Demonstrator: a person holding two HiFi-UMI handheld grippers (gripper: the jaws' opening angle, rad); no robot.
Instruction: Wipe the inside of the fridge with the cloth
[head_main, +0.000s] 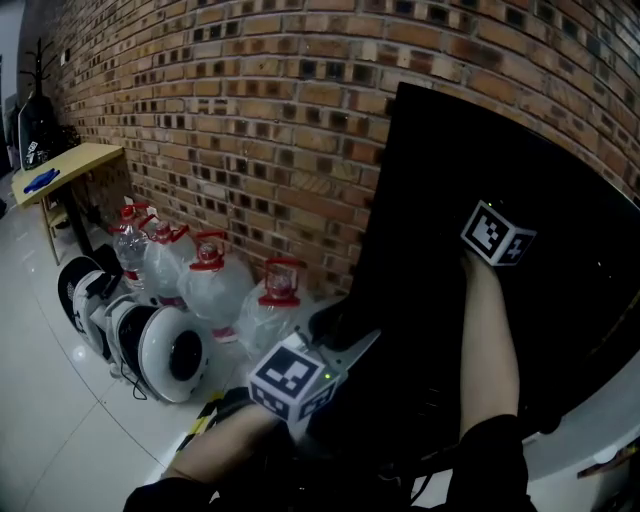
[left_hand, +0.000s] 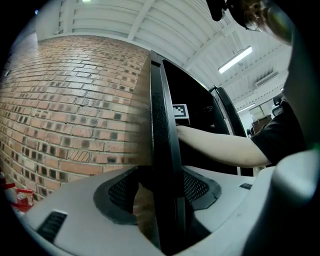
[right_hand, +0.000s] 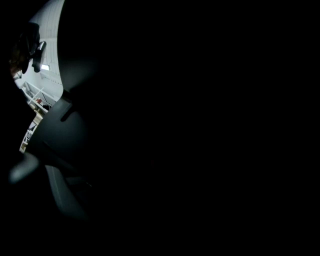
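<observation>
The black fridge (head_main: 450, 330) fills the right half of the head view; its inside is dark. My left gripper (head_main: 345, 340) sits at the fridge door's outer edge. In the left gripper view that door edge (left_hand: 167, 150) runs upright between the pads (left_hand: 200, 187). The right pad lies against it, while a sliver of brick shows between the left pad and the door. My right arm reaches into the fridge, and only the marker cube (head_main: 497, 235) of the right gripper shows. The right gripper view is almost wholly black. Its jaws are hidden there, and I see no cloth in any view.
A brick wall (head_main: 250, 120) runs behind the fridge. Several large water jugs with red caps (head_main: 210, 285) stand along it, with white round helmets (head_main: 165, 350) in front on the glossy white floor. A wooden table (head_main: 65, 165) stands at the far left.
</observation>
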